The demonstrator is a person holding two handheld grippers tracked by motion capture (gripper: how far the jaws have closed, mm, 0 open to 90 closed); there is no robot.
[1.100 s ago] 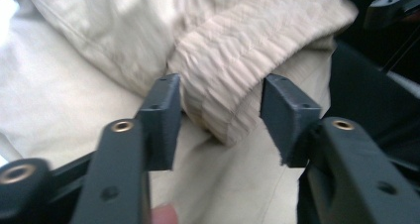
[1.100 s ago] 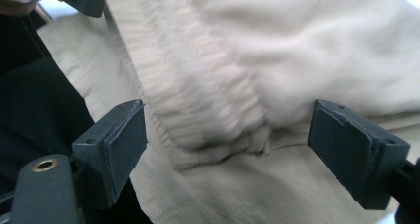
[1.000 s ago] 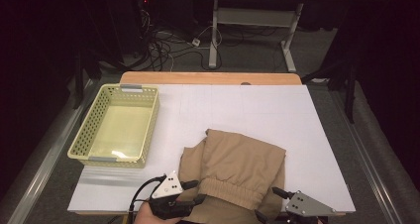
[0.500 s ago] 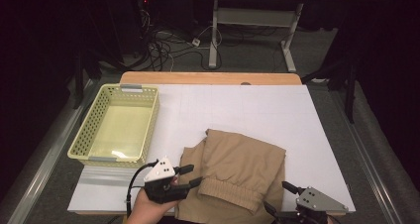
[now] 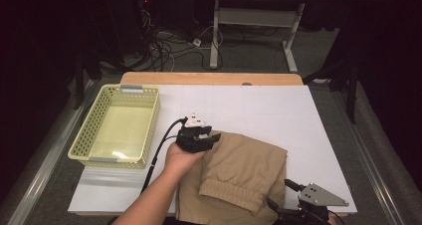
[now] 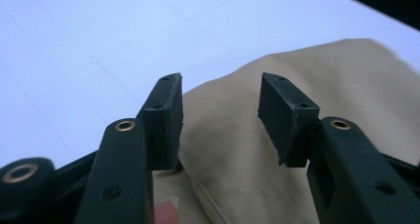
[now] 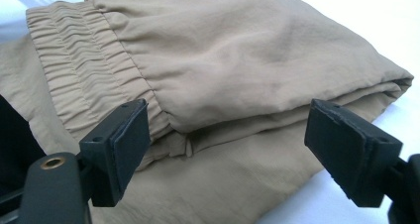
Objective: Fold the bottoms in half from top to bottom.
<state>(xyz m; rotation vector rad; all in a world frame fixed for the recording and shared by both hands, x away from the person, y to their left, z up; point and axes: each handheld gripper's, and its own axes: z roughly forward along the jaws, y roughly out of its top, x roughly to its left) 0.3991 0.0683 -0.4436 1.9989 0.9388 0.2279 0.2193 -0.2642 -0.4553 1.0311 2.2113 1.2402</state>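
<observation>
Two hand-held grippers work a pair of folded khaki trousers [image 5: 234, 177] lying at the near edge of a white table [image 5: 278, 110]. At the garment's far left corner, the left gripper [image 5: 211, 137] hovers with its jaws apart, cloth showing between and beneath them but nothing pinched; the jaws have just been closing a little. At the near right corner, the right gripper [image 5: 281, 197] sits low against the folded edge, its jaws spread wide on either side of the layered fabric and released, pads [image 7: 126, 140] clear of the cloth. The elastic waistband [image 5: 230, 195] faces the person. A pale yellow plastic basket [image 5: 89, 135] stands on the table's left side, well apart from the trousers.
</observation>
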